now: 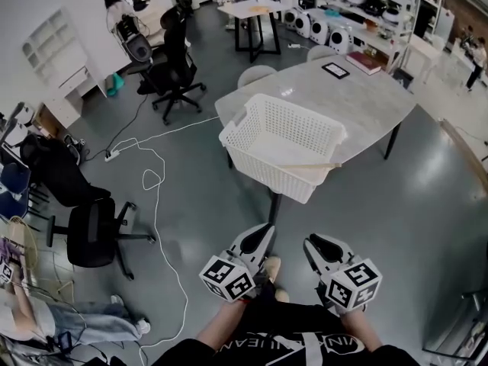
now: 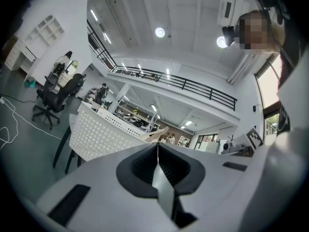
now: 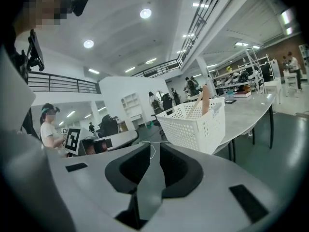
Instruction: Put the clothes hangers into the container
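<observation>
**Grippers closed and empty, hanger lying in the basket**

Left gripper (image 1: 261,233) is hanging low in front of the person. Its jaws are pressing together along a thin seam and nothing is sitting between them. The right gripper (image 1: 316,244) is hanging just beside it at about the same height, and its jaws are likewise meeting with nothing held. Both are pointing up and forward over the grey floor (image 1: 427,204), well apart from the work ahead. The person's forearms and a black top are showing at the bottom edge of the head view.

Beyond the grippers, a white perforated basket (image 1: 267,175) is sitting at the near edge of a pale, rounded desk (image 1: 366,109), with its near side jutting past the edge. A wooden clothes hanger (image 1: 309,166) is lying inside it, stretching along the near rim. In the right gripper view, part of the hanger is rising above the rim.

Farther back on the desk, a flat black-framed card (image 1: 335,69) and a dark red book (image 1: 364,62) are lying near the far edge. To the left, a white cable (image 1: 152,175) is looping across the floor between two black office chairs (image 1: 95,231).
</observation>
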